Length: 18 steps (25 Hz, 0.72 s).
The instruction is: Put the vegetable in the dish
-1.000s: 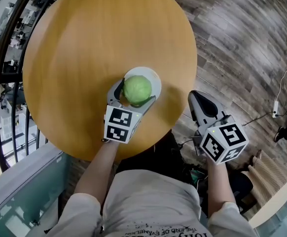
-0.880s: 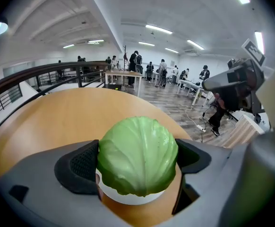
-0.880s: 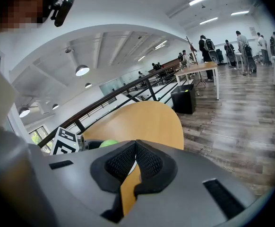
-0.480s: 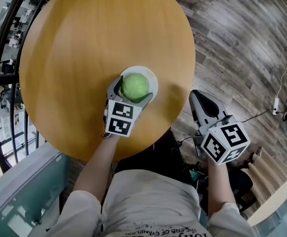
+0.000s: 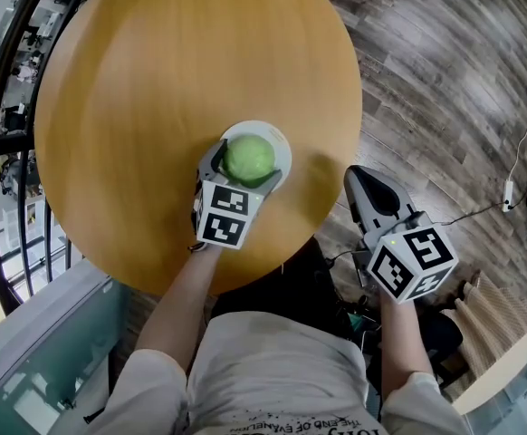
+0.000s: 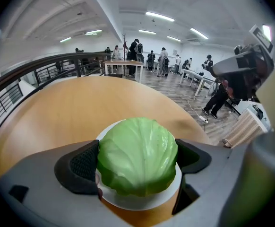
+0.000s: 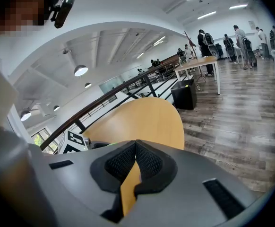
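Clasping a round leafy cabbage [image 6: 137, 156] over the white dish [image 5: 281, 141]: left tool [image 5: 247, 165]; right tool [image 7: 135, 162] closed, empty.

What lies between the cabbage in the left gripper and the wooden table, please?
A white dish, seen in the left gripper view beneath the cabbage that the left gripper grips, on the table.

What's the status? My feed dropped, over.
Left tool shut on cabbage, over the white dish. Right tool shut, empty, off the table. Nothing in the way.
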Available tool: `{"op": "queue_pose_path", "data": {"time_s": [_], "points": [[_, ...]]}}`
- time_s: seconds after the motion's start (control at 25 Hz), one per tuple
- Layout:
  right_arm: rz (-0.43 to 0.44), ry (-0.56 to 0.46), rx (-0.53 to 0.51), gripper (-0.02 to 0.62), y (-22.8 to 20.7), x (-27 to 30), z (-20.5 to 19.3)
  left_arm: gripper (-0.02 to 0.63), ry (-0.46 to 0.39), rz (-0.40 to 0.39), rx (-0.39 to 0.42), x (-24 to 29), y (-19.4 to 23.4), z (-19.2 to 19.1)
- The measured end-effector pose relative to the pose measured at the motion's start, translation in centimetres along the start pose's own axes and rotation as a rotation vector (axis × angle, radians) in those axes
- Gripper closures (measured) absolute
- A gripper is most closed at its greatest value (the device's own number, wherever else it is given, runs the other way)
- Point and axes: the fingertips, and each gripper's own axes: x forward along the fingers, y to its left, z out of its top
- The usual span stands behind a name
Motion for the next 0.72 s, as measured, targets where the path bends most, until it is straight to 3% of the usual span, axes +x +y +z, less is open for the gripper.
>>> {"op": "queue_pose_path", "data": {"time_s": [0.32, 0.72], "points": [[0.001, 0.003, 0.007, 0.571, -0.32, 0.15, -0.05, 0.112, 0.034, 0.029, 0.095, 0.66, -0.13, -0.44], [0.005, -0.003, 0.012, 0.571, -0.47, 0.06, 0.13, 0.112, 0.038, 0.034, 0.107, 0.96, -0.29, -0.19]]}}
